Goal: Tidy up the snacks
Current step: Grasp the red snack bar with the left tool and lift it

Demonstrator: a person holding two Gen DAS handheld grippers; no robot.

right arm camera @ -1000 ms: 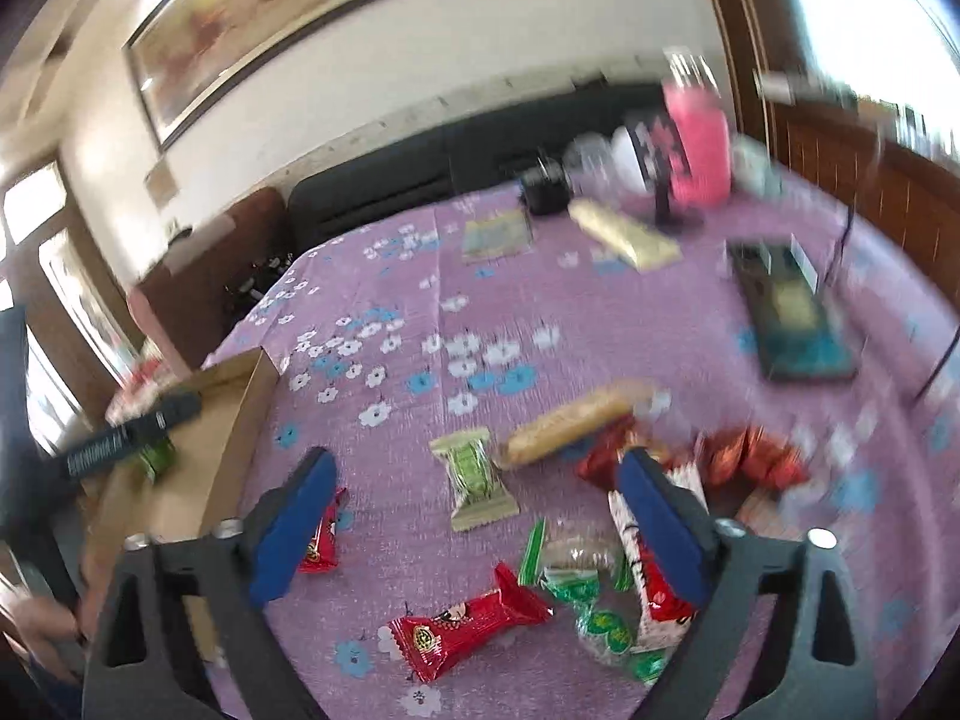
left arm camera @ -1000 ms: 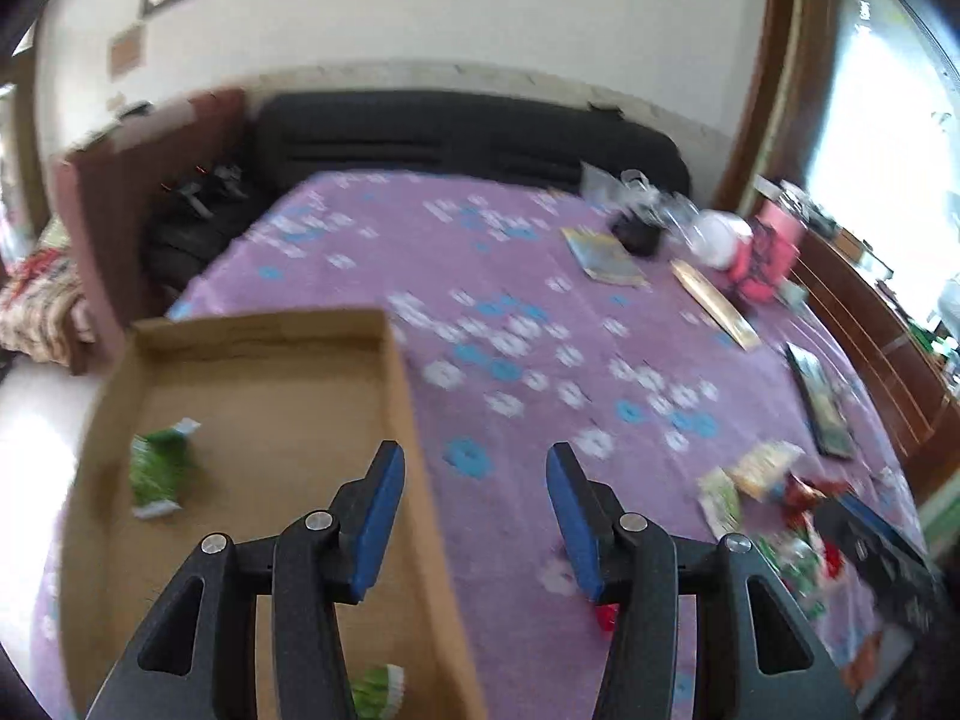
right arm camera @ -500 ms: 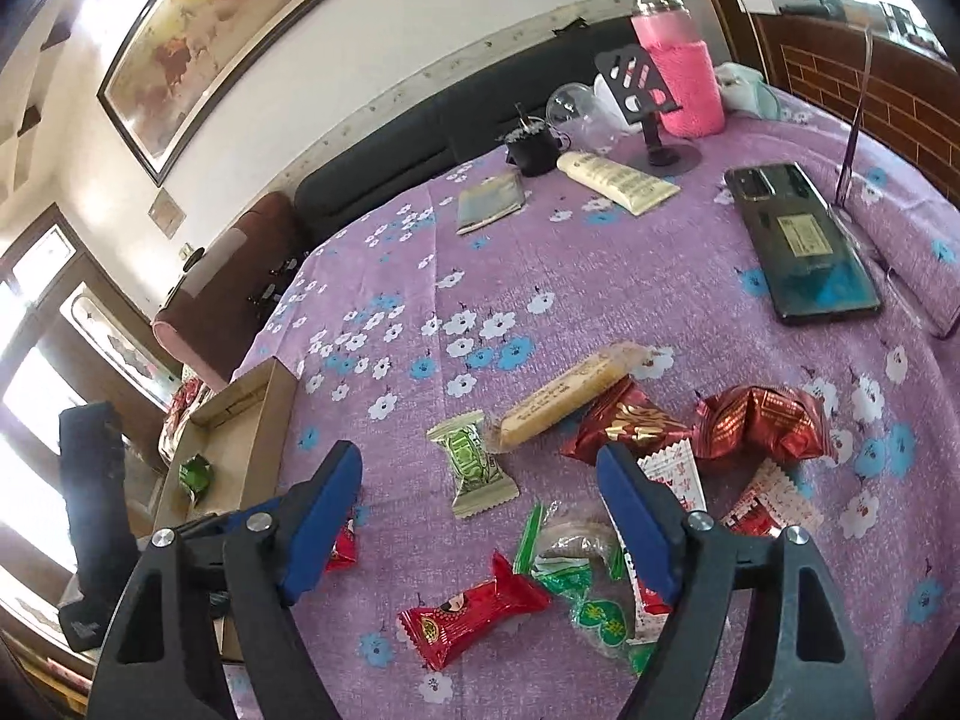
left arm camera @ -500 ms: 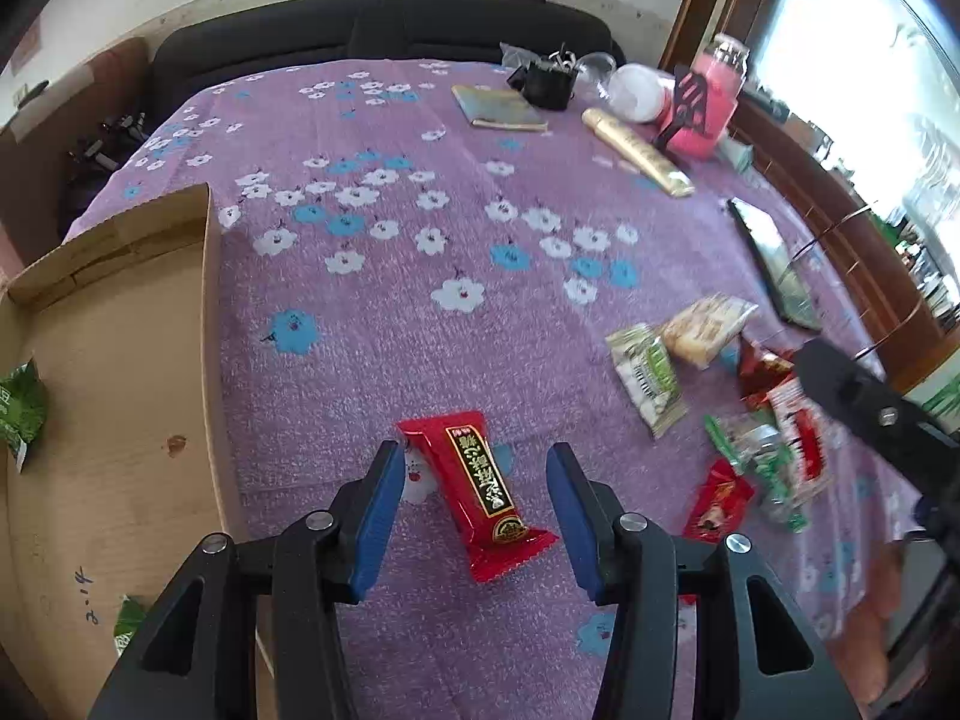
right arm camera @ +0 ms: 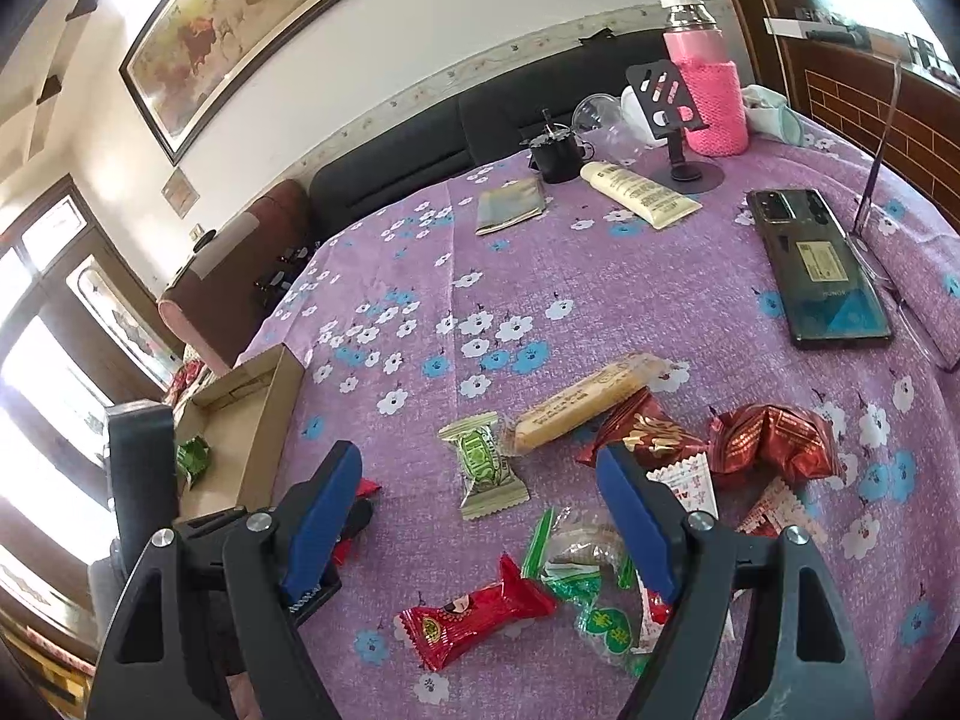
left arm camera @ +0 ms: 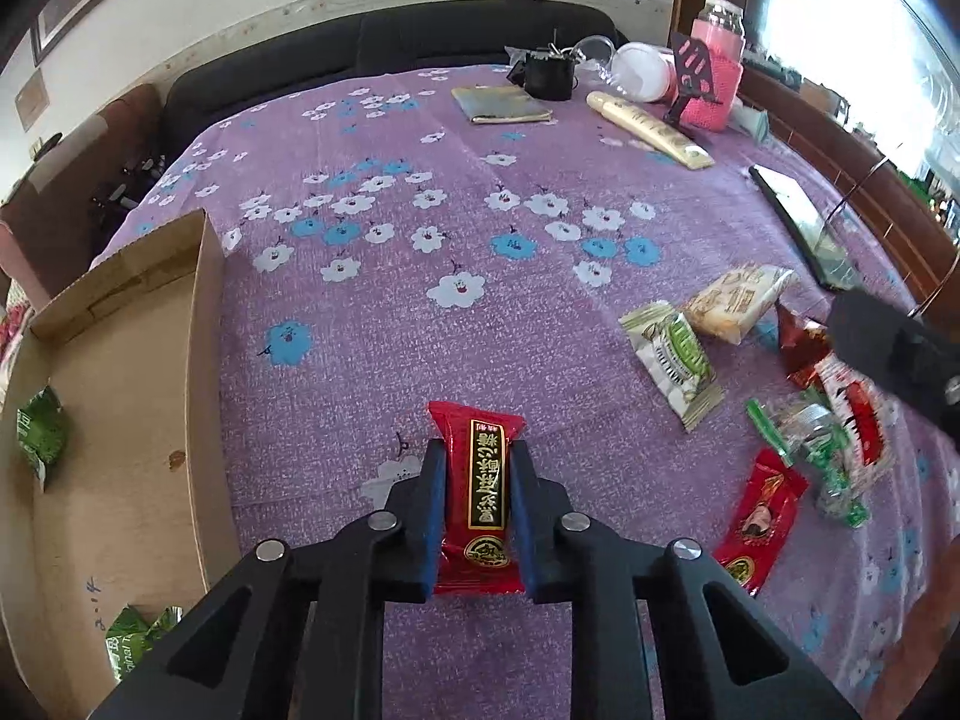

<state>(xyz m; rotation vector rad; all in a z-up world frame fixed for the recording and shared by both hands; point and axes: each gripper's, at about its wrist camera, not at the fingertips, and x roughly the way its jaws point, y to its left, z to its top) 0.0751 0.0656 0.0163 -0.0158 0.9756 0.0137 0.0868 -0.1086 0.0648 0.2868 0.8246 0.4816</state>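
Observation:
My left gripper [left arm camera: 477, 456] is shut on a red snack packet with a black label [left arm camera: 474, 420], which lies on the purple flowered cloth just right of the cardboard box [left arm camera: 120, 420]. Two green packets [left arm camera: 39, 432] lie in the box. In the right wrist view, my right gripper [right arm camera: 477, 462] stands open above the loose snacks with nothing between its fingers. Those are a green-and-white packet [right arm camera: 483, 468], a beige bar [right arm camera: 588, 402], a red packet [right arm camera: 474, 618], dark red foil packets [right arm camera: 768, 438] and a green-printed clear wrapper [right arm camera: 582, 576].
A phone [right arm camera: 822, 270] lies at the right. At the far side stand a pink bottle [right arm camera: 708, 96], a black phone stand [right arm camera: 672, 120], a cream tube [right arm camera: 642, 195] and a flat booklet [right arm camera: 510, 204]. A dark sofa runs behind the table.
My left gripper swung from over the box to the red packet, came down around it and closed on it. The right gripper has hardly moved.

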